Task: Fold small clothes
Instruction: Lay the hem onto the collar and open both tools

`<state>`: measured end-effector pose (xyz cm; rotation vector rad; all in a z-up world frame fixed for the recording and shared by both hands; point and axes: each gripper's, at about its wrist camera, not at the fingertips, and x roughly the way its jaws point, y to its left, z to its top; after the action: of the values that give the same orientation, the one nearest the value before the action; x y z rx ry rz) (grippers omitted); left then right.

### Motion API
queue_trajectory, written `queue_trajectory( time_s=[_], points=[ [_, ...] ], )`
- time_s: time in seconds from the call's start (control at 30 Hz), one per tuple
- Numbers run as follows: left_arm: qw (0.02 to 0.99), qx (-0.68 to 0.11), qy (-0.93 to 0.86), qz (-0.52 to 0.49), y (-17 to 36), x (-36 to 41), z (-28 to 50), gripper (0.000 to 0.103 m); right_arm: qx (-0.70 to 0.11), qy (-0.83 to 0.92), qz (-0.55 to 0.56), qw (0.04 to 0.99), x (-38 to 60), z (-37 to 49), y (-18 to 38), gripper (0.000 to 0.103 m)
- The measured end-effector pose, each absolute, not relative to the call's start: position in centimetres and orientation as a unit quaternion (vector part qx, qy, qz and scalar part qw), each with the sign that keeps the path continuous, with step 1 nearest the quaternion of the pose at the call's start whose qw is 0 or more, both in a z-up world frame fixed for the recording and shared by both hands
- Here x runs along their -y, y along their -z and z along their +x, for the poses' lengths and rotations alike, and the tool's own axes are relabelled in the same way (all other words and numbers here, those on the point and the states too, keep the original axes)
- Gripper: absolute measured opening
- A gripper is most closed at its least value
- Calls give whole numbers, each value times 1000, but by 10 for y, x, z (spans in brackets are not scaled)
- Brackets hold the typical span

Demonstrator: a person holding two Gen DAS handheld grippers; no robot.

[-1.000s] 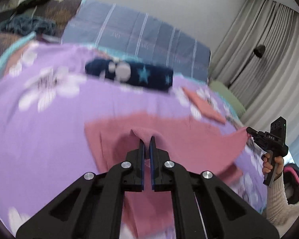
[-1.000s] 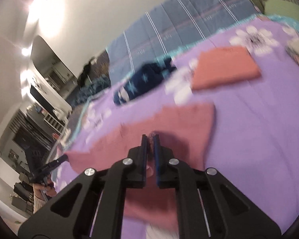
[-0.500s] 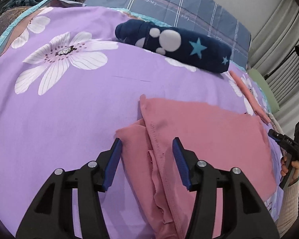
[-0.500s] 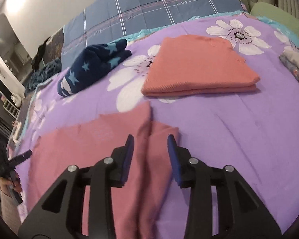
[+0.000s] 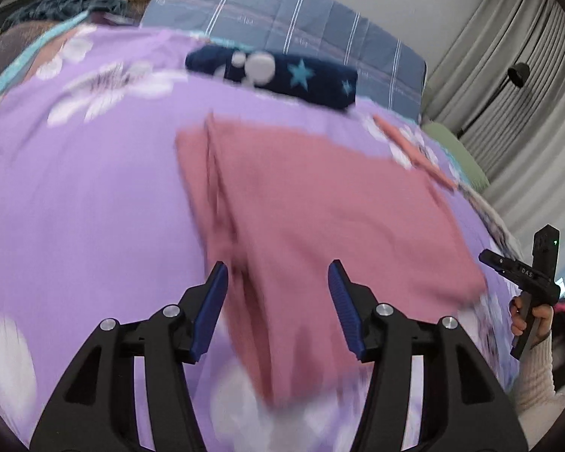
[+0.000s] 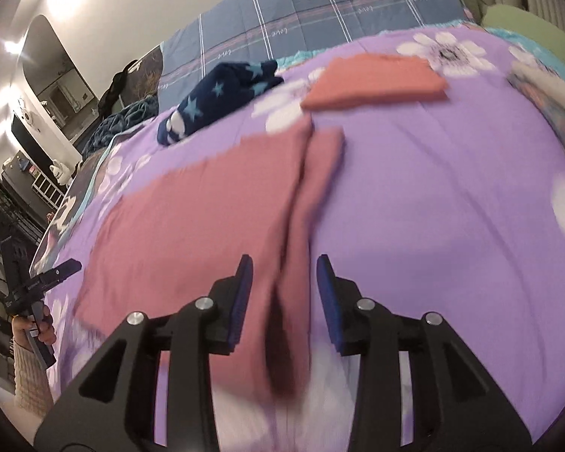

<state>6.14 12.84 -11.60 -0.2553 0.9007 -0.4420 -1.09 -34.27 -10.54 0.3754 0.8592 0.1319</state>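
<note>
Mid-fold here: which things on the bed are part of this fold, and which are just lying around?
In the job:
pink cloth, lying flat
left gripper, open
right gripper, open

Lying about:
folded orange garment
navy star-print garment
plaid blue quilt
purple flowered sheet

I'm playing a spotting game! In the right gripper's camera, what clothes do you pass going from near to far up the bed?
Flat dusty-pink cloth garment → rolled navy blue star-patterned fleece garment, with the folded orange cloth garment about as far away, to its right.
</note>
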Motion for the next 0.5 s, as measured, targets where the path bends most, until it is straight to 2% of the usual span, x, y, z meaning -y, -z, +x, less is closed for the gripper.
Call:
queue_trajectory(
  time_s=[0.13, 0.4, 0.5],
  points=[
    [854, -465, 205, -109, 129, -130, 21, 56, -421, -68, 199, 882, 340, -47, 113, 37],
    [848, -457, 230, -141, 137, -122, 3, 55, -402, -91, 200, 889, 327, -63, 119, 38],
    [855, -449, 223, -135, 140, -114, 8, 55, -396, -77, 182, 897, 320, -55, 121, 46]
  ],
)
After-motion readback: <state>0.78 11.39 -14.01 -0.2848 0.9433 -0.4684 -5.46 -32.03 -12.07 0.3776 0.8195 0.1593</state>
